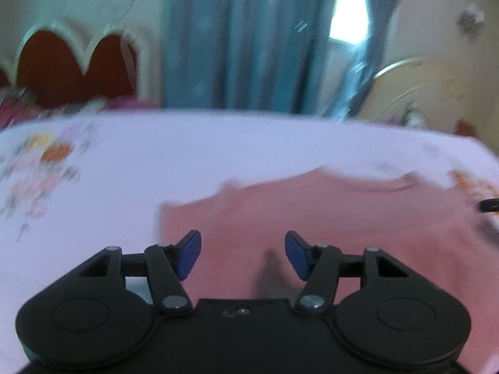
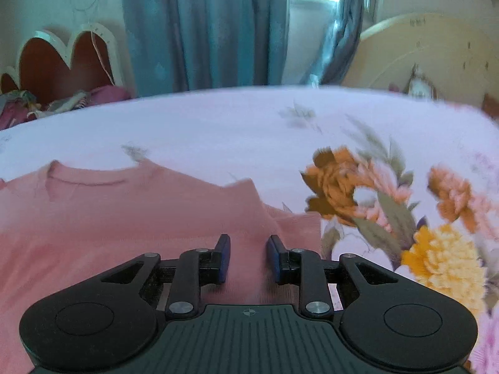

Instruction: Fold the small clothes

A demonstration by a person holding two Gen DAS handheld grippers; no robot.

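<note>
**Pink shirt flat on floral bedsheet, both tools above it**

- Left tool (image 1: 243,254): level, pointing far across the bed; blue pads wide apart, nothing between them.
- Right tool (image 2: 248,257): level, over the shirt's right sleeve; pads set narrower, a gap showing, gripping nothing.
- Pink shirt (image 2: 124,218): spread flat, neckline at the far side, near edge cut off by both views.
- Bedsheet (image 2: 218,124): pale with orange and yellow flowers.
- Curtain (image 2: 202,31): blue, far side.
- Writing: none legible. Left view heavily blurred.
</note>
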